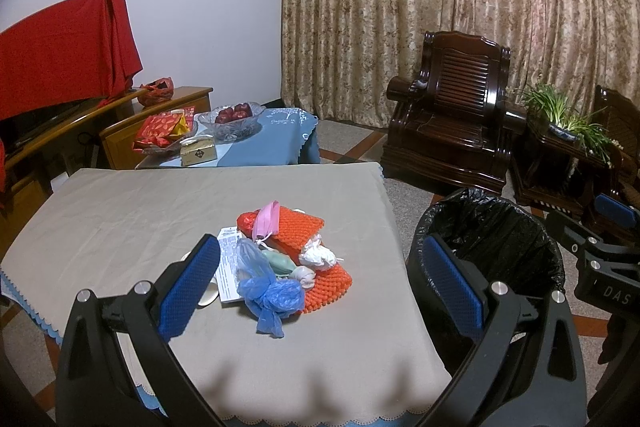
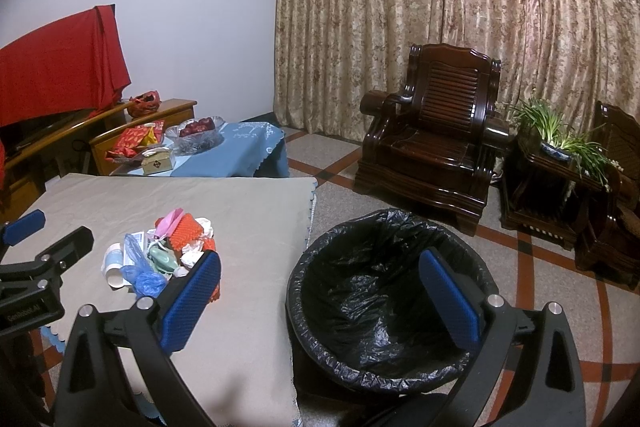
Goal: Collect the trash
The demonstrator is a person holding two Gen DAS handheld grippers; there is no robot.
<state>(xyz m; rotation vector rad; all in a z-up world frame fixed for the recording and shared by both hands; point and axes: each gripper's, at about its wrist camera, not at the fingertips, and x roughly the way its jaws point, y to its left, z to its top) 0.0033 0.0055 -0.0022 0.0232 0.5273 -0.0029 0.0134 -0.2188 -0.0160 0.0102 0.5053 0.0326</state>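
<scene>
While both tools hung with jaws spread wide and nothing between them, the left tool (image 1: 320, 291) faced one trash heap (image 1: 280, 259) mid-bench (image 1: 120, 219) — two orange foam nets, one blue bag, one pink mask — and the right tool (image 2: 320, 299) hovered near the one black-lined bin (image 2: 384, 291) standing just beside the bench.

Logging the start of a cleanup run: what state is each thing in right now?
Left gripper: open, empty.
Right gripper: open, empty.
Black-lined round trash bin: open, nothing visible inside.
Knotted blue plastic bag: crumpled, on the pile.
Orange foam net sleeves: lying flat in the pile.
Pink face mask: draped on top.
</scene>
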